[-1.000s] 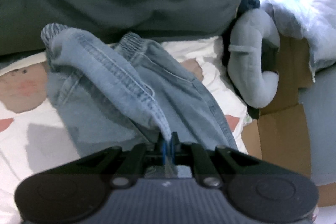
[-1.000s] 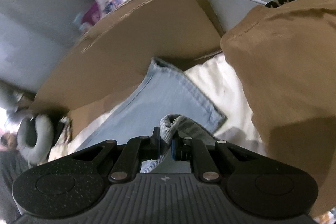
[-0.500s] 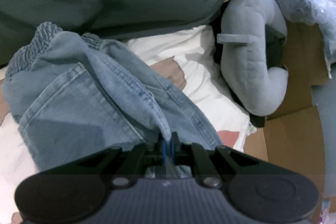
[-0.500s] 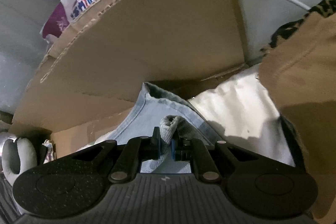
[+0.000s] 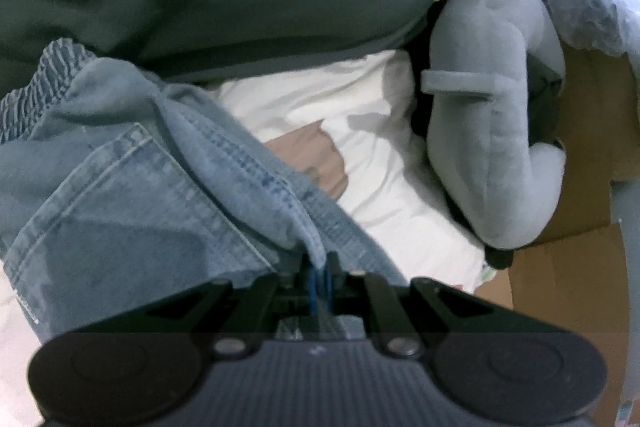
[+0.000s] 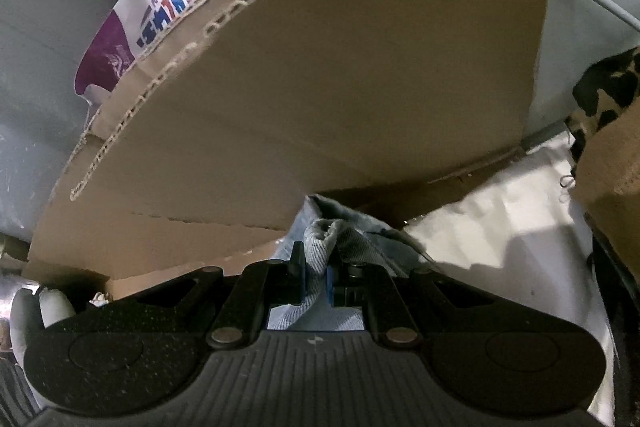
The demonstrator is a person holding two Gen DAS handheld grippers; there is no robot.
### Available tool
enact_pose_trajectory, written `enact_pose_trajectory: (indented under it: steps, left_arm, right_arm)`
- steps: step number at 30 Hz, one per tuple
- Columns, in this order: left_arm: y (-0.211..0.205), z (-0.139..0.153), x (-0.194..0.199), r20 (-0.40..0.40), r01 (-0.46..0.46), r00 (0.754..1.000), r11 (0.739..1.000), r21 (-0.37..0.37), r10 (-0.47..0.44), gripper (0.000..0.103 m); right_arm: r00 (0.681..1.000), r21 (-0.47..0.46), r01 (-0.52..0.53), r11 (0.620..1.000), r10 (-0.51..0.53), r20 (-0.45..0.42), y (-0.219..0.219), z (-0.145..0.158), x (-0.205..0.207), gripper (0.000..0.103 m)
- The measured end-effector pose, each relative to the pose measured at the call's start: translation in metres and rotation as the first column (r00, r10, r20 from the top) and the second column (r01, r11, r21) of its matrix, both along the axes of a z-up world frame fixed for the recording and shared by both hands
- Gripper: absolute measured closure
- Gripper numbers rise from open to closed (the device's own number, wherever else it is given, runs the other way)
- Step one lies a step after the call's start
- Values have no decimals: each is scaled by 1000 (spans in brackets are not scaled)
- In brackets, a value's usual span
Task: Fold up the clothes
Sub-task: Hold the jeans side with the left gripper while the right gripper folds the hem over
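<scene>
Between both clenched tools, left tool (image 5: 319, 269) and right tool (image 6: 316, 273), hang pinched jeans (image 5: 132, 195).

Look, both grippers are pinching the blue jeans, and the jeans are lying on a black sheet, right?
Not quite. Both the left gripper and the right gripper do pinch the jeans, but the sheet under them is white, not black. The left wrist view shows it.

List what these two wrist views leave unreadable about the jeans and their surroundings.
- Left wrist: the jeans run off the left edge and under the left gripper, so the legs are unseen.
- Right wrist: the cardboard flap hides the denim's far end; the right gripper covers the near part.
- Right wrist: the bag's print is blurred.
</scene>
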State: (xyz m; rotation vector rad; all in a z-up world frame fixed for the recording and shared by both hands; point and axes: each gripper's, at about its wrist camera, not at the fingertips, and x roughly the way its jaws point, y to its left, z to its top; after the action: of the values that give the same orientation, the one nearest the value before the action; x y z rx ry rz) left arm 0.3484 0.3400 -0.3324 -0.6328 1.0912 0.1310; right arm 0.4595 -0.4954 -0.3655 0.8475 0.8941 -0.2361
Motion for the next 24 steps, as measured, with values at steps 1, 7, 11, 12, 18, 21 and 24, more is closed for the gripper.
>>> enact_pose_trajectory:
  steps: [1,7,11,12,18,21,24]
  left_arm:
    - [-2,-1,2,1,0,1000,1000,0,0,98]
    - [-12,-8,12,-4,-2,1000,1000,13,2,98]
    - [-19,-9,16,3,10,1000,1000,8,-10,98]
    - [-20,-9,17,4,13,1000,1000,7,-13,98]
    - [-23,-13,22,-8,0,1000,1000,-7,0,98]
    - [-29,-10,25,-12,8,1000,1000,9,-8,97]
    - [-33,-8,29,-12,30,999,999,17,-30,94]
  right_arm:
    - [1000,0,6,1000,-6,3,0,0,1,95]
    - [999,0,46,999,-46,4,0,-4,6,95]
    - [998,-6,67,998,-67,13,-3,-6,7,95]
    - [997,-6,71,997,-71,15,-4,-6,7,95]
    - [996,3,88,996,-88,27,-9,-4,7,95]
    - [995,8,99,995,-99,28,-10,-5,8,95]
    - [994,12,106,994,-106,25,-12,-9,9,95]
